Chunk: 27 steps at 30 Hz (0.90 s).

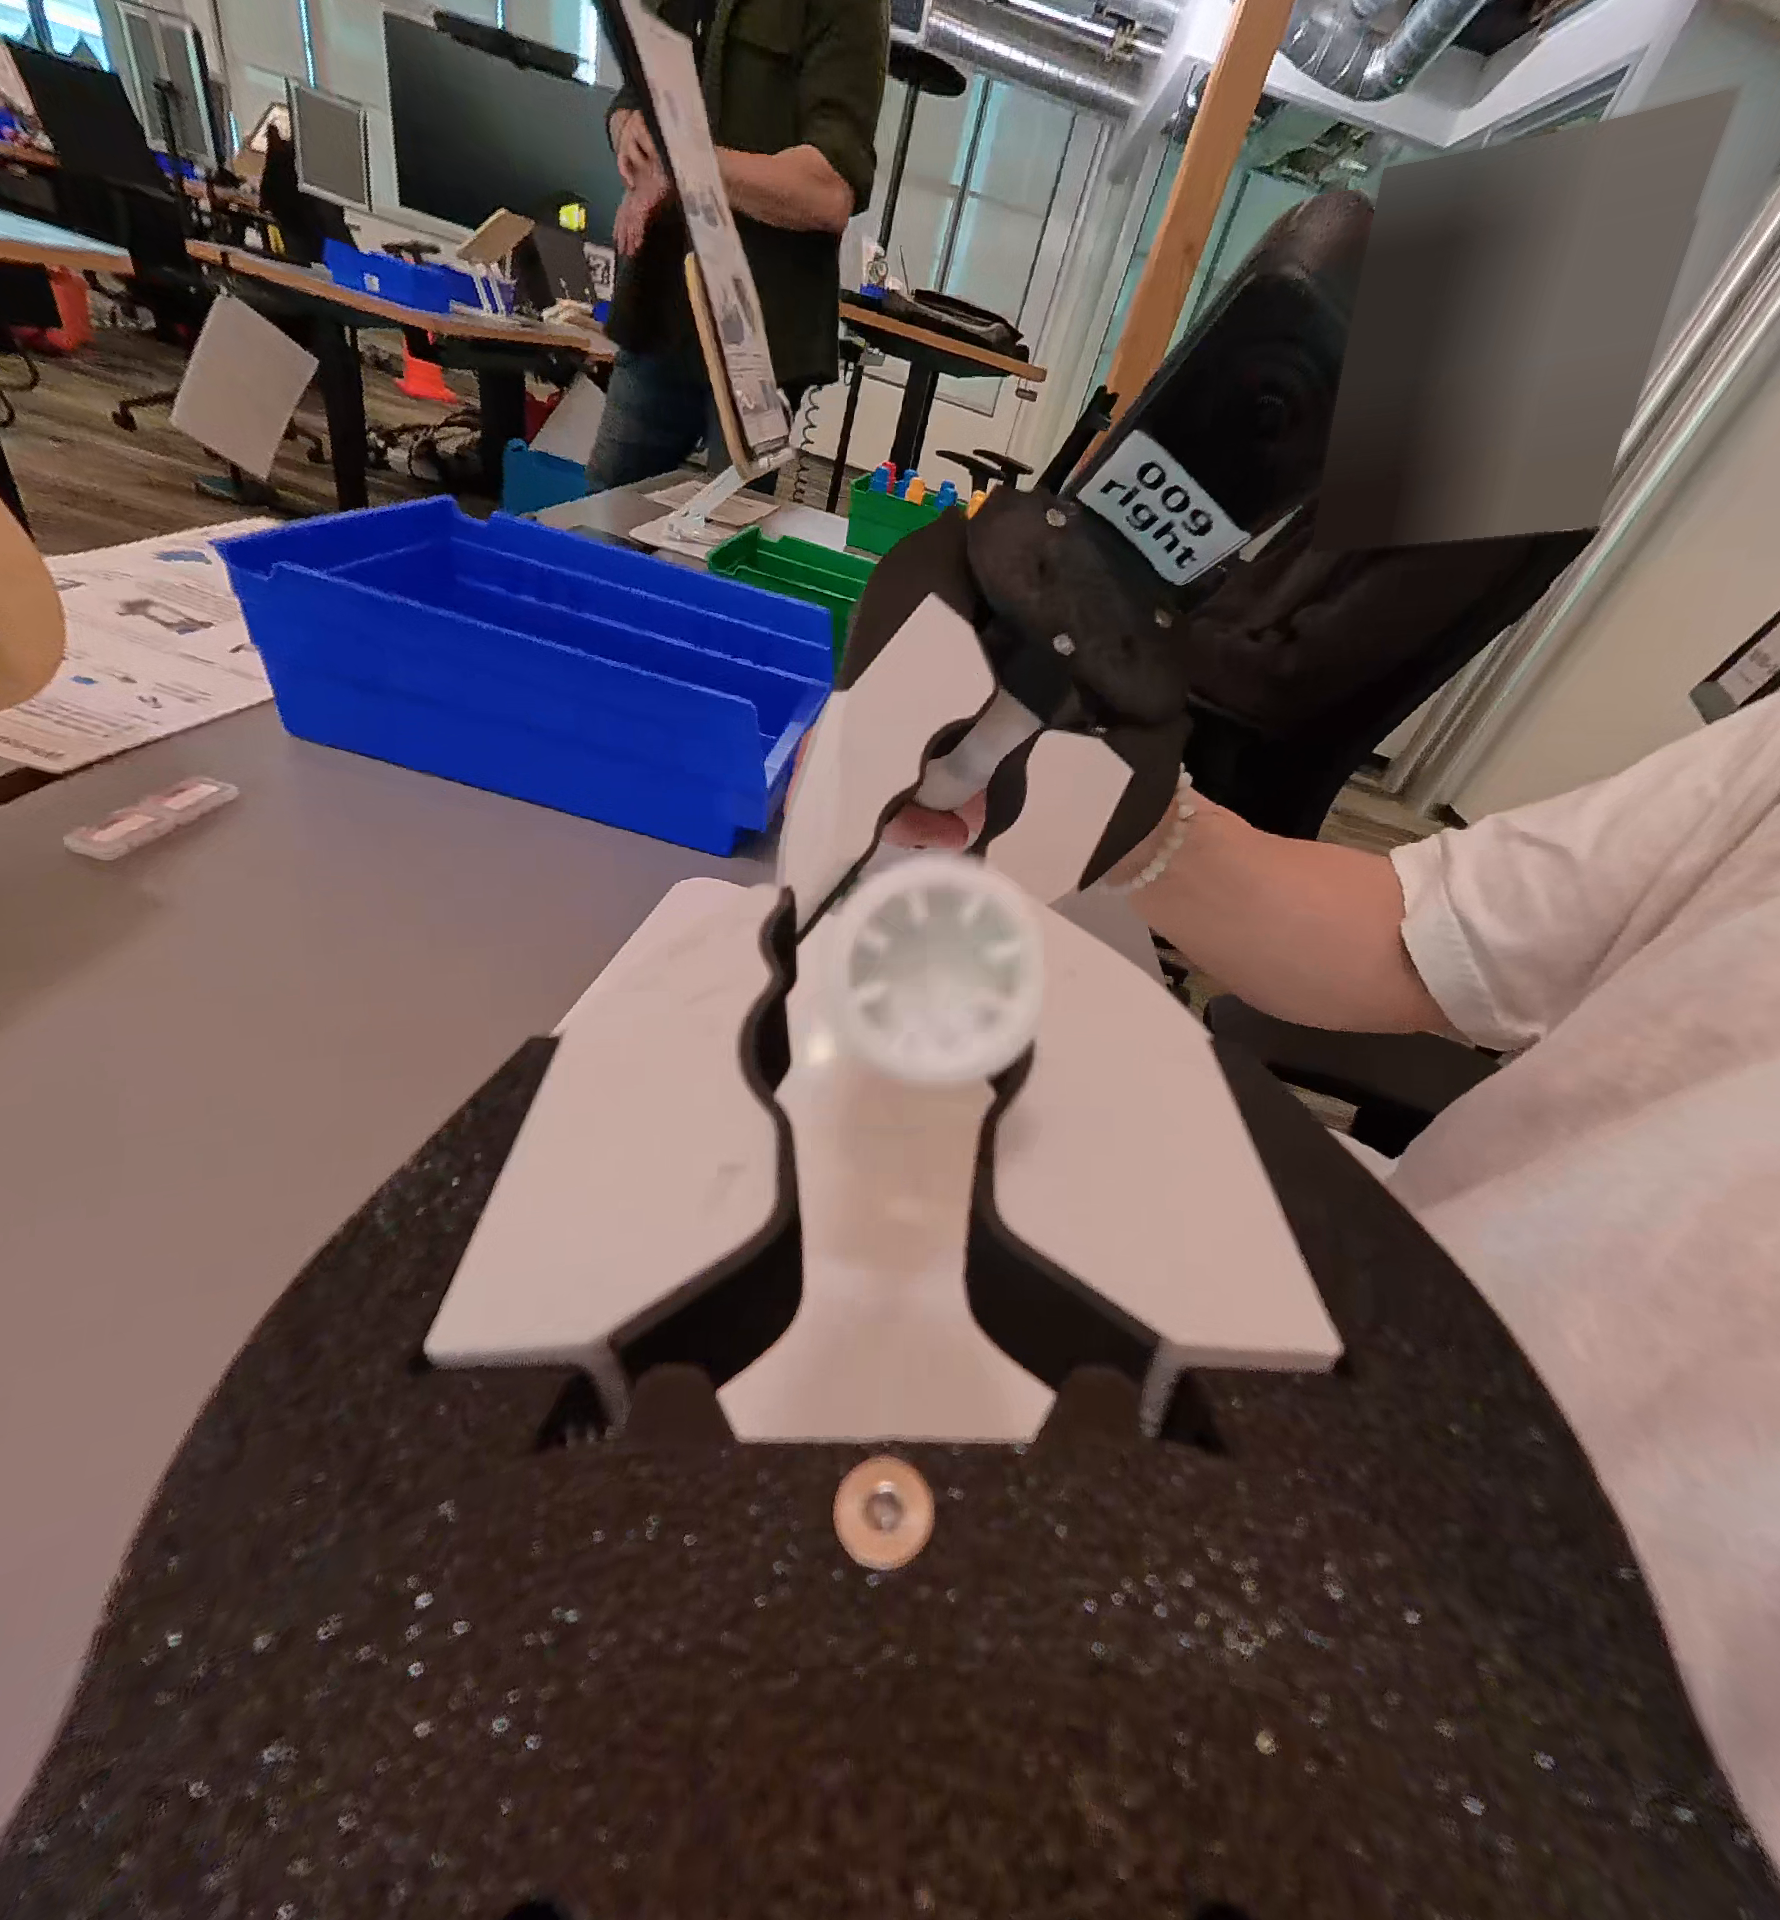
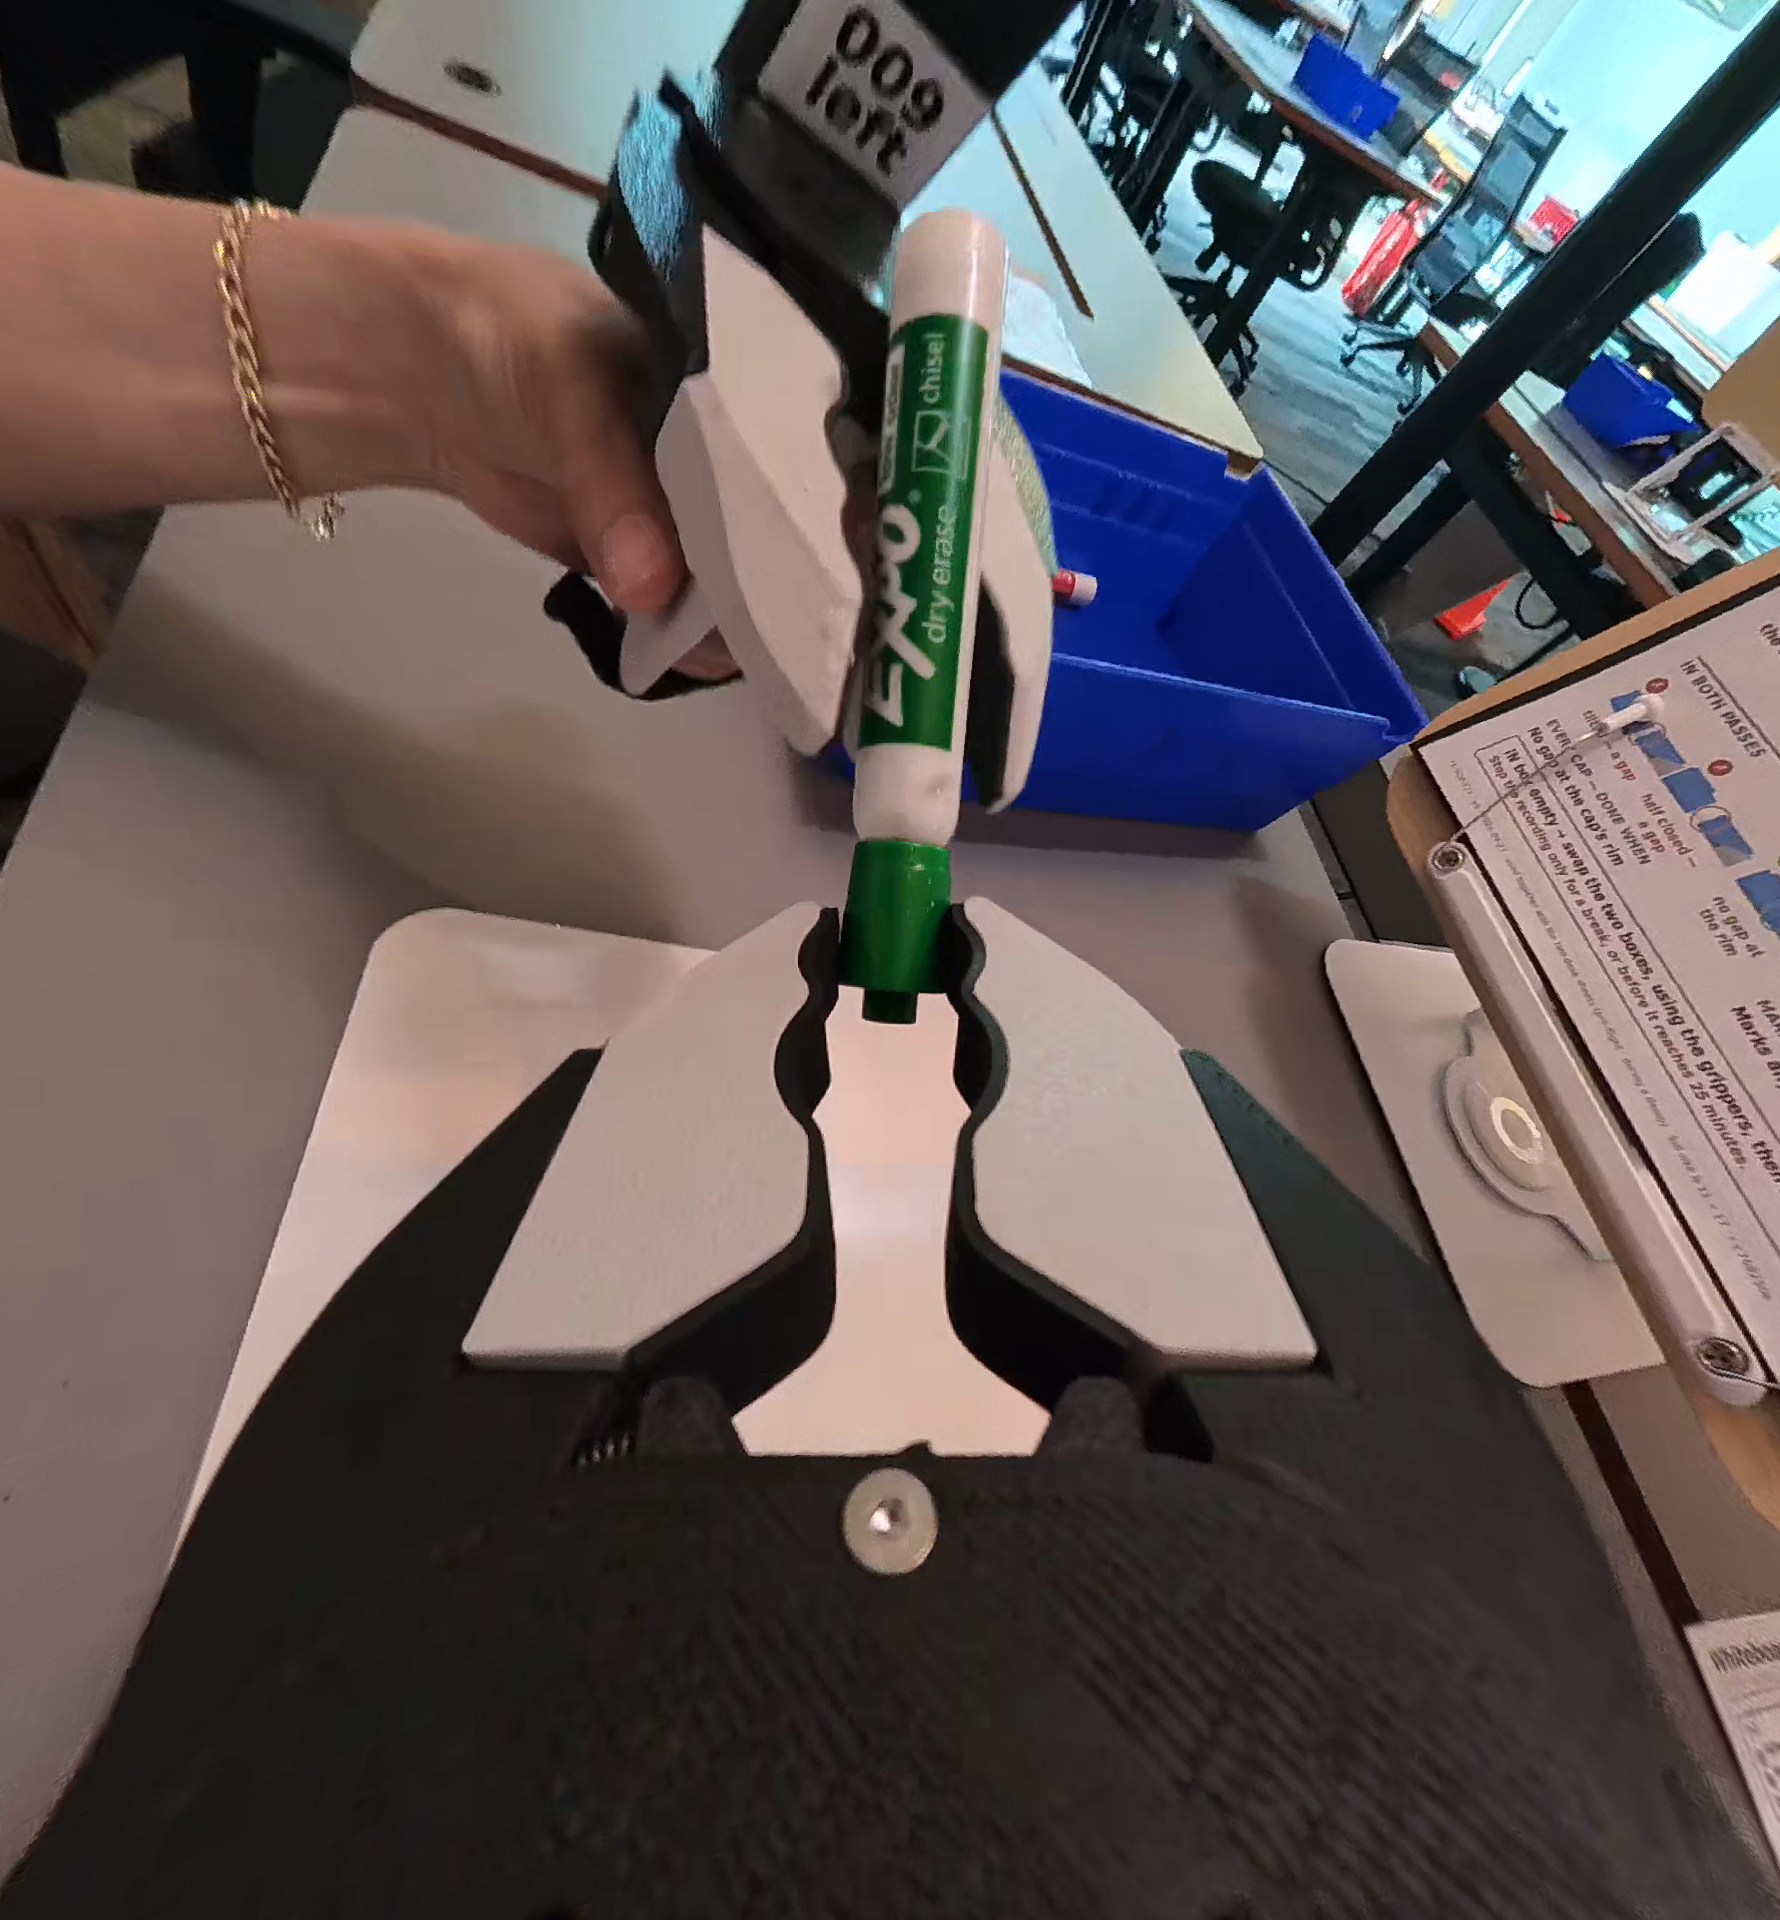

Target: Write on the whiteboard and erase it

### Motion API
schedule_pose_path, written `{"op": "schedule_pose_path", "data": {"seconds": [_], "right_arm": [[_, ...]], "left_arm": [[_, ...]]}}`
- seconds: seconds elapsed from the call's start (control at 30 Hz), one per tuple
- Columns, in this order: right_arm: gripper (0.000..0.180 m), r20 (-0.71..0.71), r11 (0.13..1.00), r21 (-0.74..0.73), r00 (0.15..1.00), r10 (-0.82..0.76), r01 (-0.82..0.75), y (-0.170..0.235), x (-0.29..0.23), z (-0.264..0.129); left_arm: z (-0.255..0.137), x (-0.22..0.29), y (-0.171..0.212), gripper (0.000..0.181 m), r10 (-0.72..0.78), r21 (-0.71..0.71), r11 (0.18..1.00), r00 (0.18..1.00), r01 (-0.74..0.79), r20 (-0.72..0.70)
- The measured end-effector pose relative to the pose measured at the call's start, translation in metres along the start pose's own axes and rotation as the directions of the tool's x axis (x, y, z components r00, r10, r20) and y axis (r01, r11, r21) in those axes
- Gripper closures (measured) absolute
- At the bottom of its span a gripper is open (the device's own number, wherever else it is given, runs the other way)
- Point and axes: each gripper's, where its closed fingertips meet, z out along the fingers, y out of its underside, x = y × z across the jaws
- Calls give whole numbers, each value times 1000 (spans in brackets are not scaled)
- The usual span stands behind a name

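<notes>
Left gripper (image 2: 927, 769) has its jaws clamped on the green marker (image 2: 922, 540), right gripper (image 2: 891, 935) pinches its cap (image 2: 891, 920) at the jaw tips. Whiteboard (image 2: 470, 997) lies on the surface under the right jaws, blue bin (image 2: 1229, 665) just beyond.

Green-and-white dry-erase marker (image 2: 922, 540), held upright off the desk, slightly tilted, blunt white end up toward 12 o'clock. Green cap (image 2: 891, 920) at its lower end, toward 6 o'clock, seated on the tip with a narrow seam showing. Small white board (image 2: 429, 997) flat on the grey desk beneath, glossy, no marks visible on the part in view
</notes>
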Motion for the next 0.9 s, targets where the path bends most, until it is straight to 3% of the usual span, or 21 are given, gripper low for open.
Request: {"op": "schedule_pose_path", "data": {"seconds": [0.07,0.13,0.23,0.27,0.5,0.67,0.8,0.9], "right_arm": [[160,14,1000,-2,1000,7,-7,1,0,0],[159,19,999,-31,1000,-17,18,5,-1,0],[159,49,998,-65,999,-20,23,10,-4,1],[159,53,997,-74,998,-24,28,12,-5,1],[159,59,997,-71,998,-9,14,18,-6,6],[139,157,979,27,968,196,-203,15,-7,4],[158,214,977,43,957,195,-208,15,-15,4],[160,212,977,17,955,206,-215,18,-15,5]], "left_arm": [[1,0,4,163,15,-17,1000,1000,-15,0],[2,0,6,163,96,-44,995,995,-95,35],[3,-1,5,153,86,-48,995,995,-83,50],[2,0,3,160,69,-31,997,997,-68,35],[2,-3,11,162,124,-81,990,990,-118,64],[0,3,9,162,150,-40,988,988,-148,34],[4,3,16,162,187,-80,980,982,-184,32],[5,2,18,162,195,-82,978,980,-191,36]]}}
